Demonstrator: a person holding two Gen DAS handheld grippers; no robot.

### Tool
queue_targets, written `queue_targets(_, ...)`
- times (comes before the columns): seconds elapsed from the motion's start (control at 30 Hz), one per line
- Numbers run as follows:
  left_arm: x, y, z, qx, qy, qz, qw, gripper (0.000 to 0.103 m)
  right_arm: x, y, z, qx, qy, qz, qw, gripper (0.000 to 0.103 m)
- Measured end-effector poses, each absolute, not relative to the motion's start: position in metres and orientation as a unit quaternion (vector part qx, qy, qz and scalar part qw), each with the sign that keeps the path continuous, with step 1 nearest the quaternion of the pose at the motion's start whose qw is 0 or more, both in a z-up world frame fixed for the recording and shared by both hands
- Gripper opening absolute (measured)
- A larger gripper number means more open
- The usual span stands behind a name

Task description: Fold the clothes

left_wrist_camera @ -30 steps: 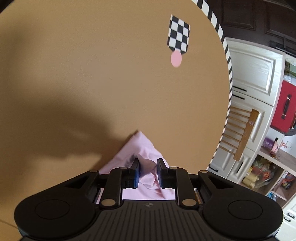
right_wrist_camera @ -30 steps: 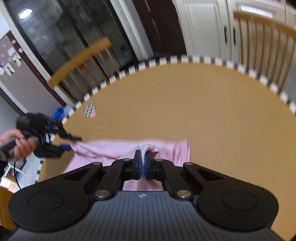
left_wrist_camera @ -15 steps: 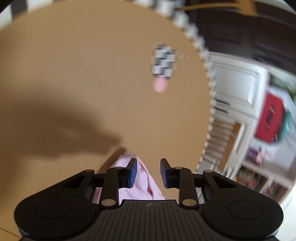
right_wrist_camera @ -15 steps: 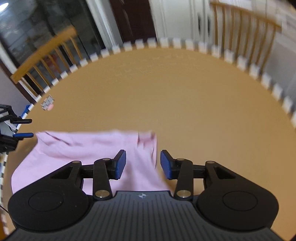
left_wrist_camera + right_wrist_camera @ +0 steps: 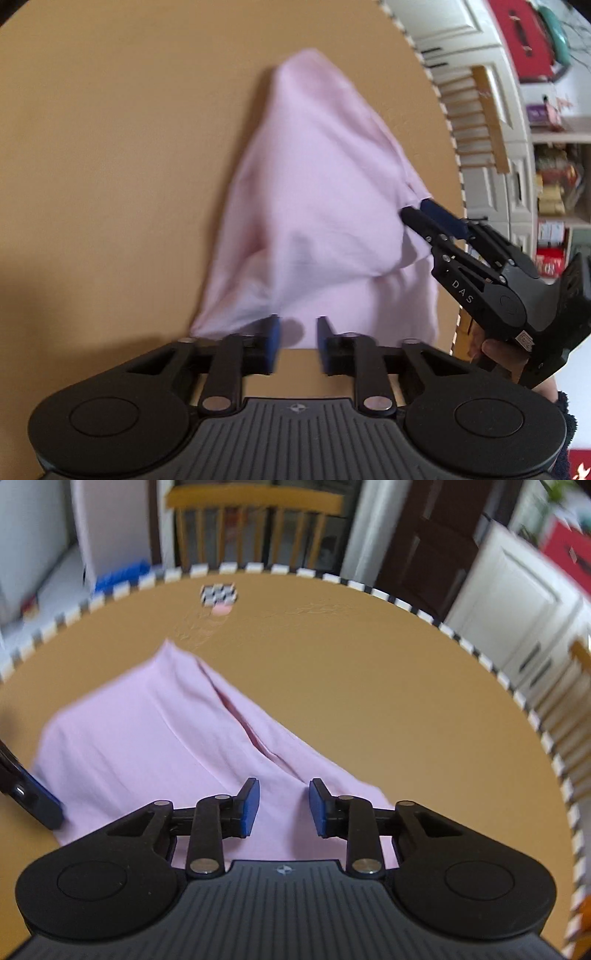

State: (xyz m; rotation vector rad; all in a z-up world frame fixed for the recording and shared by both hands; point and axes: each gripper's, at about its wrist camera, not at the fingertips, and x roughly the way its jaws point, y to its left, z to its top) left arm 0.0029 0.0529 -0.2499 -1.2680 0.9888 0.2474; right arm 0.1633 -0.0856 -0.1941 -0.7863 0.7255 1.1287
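**Pink cloth lies folded on the round bench, both claws open over it**

The cloth (image 5: 317,206) is a pale pink garment, soft and thin, lying flat on the bench (image 5: 110,166) in a rough wedge that narrows toward the far end. One layer is folded over another; a long crease and a darker pink fold line run down its length in the right wrist view (image 5: 207,738). Its edges are a little blurred.

The left claw (image 5: 297,343) sits at the near edge of the cloth. Its jaws have just been closing, yet they stand apart, with only the cloth's hem and bare bench showing in the gap; nothing is pinched. The right claw (image 5: 282,806) hangs over the cloth's near corner. Its jaws have also been closing, still with a clear gap and no fabric between the blue pads (image 5: 251,805). In the left wrist view the right claw's tips reach the cloth's right edge, though whether they touch it is unclear.

The bench is round, tan, edged with a black-and-white band. A checkered marker (image 5: 218,593) with a pink dot lies near its far rim. A wooden chair (image 5: 255,524) stands behind, with white cabinets (image 5: 517,602) to the right.
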Motion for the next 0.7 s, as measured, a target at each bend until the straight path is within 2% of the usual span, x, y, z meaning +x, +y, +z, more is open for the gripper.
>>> queue_targets(0.03,0.001,0.053,-0.254,-0.569,0.439,0.112,0.686,0.012,0.162,-0.082,-0.196,-0.364,0.326,0.510,0.708,0.031)
queue_targets(0.07,0.000,0.053,-0.256,-0.570,0.438,0.110,0.686,0.012,0.162,-0.079,-0.199,-0.369,0.328,0.509,0.705,0.019)
queue_targets(0.1,0.000,0.052,-0.256,-0.569,0.439,0.111,0.687,0.012,0.164,-0.076,-0.200,-0.369,0.332,0.506,0.705,0.001)
queue_targets(0.2,0.000,0.045,-0.256,-0.561,0.441,0.112,0.691,0.012,0.176,-0.068,-0.196,-0.336,0.360,0.489,0.719,0.001)
queue_targets(0.33,0.001,0.034,-0.266,-0.555,0.445,0.113,0.694,0.012,0.190,-0.063,-0.204,-0.349,0.367,0.442,0.740,0.000)
queue_targets(0.4,-0.001,0.040,-0.253,-0.541,0.445,0.107,0.706,0.021,0.202,-0.071,-0.194,-0.297,0.382,0.445,0.754,0.004)
queue_targets(0.47,-0.002,0.044,-0.237,-0.523,0.431,0.096,0.729,0.042,0.209,-0.085,-0.176,-0.258,0.370,0.452,0.769,0.010)
queue_targets(0.5,0.000,0.045,-0.232,-0.513,0.421,0.092,0.743,0.045,0.212,-0.093,-0.167,-0.254,0.358,0.455,0.774,0.016)
queue_targets(0.53,0.002,0.046,-0.225,-0.507,0.411,0.088,0.753,0.047,0.213,-0.097,-0.163,-0.270,0.348,0.458,0.772,0.017)
queue_targets(0.63,0.000,0.061,-0.212,-0.501,0.390,0.082,0.768,0.053,0.212,-0.101,-0.164,-0.311,0.357,0.484,0.736,0.017)
queue_targets(0.7,0.013,0.066,-0.218,-0.495,0.394,0.086,0.769,0.053,0.200,-0.094,-0.175,-0.356,0.357,0.491,0.710,0.019)
